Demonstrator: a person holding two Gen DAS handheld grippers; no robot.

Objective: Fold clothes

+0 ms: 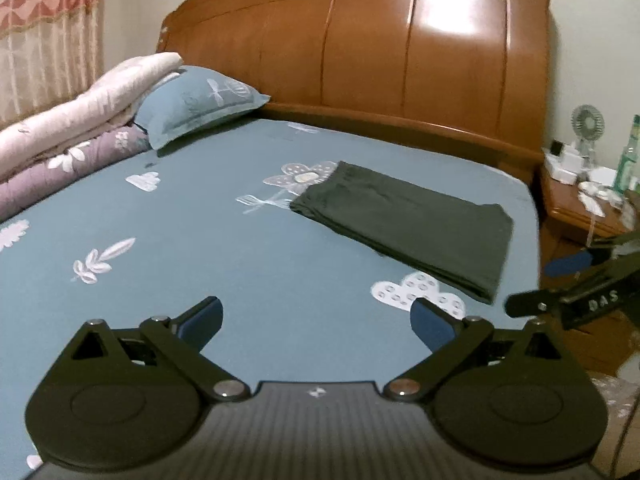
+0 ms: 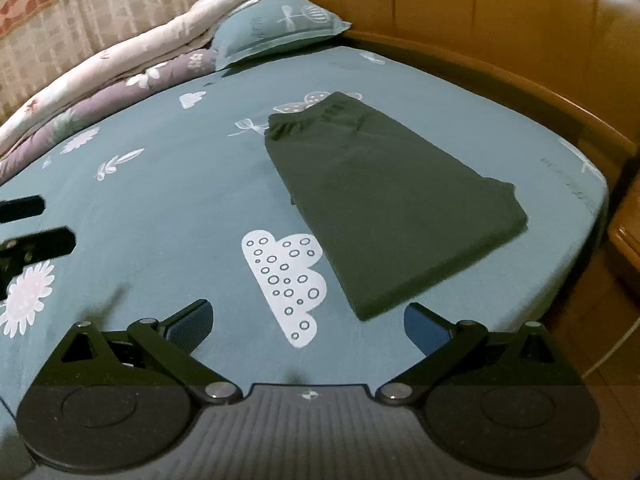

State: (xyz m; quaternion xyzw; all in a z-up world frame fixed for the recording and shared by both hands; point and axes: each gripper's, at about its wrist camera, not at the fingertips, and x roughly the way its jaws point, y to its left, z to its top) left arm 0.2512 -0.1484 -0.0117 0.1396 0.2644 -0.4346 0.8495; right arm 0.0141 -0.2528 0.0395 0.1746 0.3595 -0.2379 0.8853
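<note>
A dark green garment (image 1: pixel 404 220) (image 2: pixel 384 204) lies folded into a flat, neat rectangle on the teal flower-print bed sheet (image 1: pixel 208 248) (image 2: pixel 168 208). My left gripper (image 1: pixel 316 320) hovers over the sheet, short and to the left of the garment, jaws spread wide with nothing between them. My right gripper (image 2: pixel 306 322) is open too, just short of the garment's near corner, holding nothing. In the left wrist view the right gripper (image 1: pixel 560 276) shows at the right edge. Black parts of the left gripper (image 2: pixel 36 240) show at the right wrist view's left edge.
A glossy wooden headboard (image 1: pixel 380 52) stands behind the bed. A teal pillow (image 1: pixel 200 100) and rolled pink and purple quilts (image 1: pixel 68 136) lie along the far left. A wooden nightstand (image 1: pixel 580 208) at the right holds a small fan, boxes and a green bottle. Curtains hang far left.
</note>
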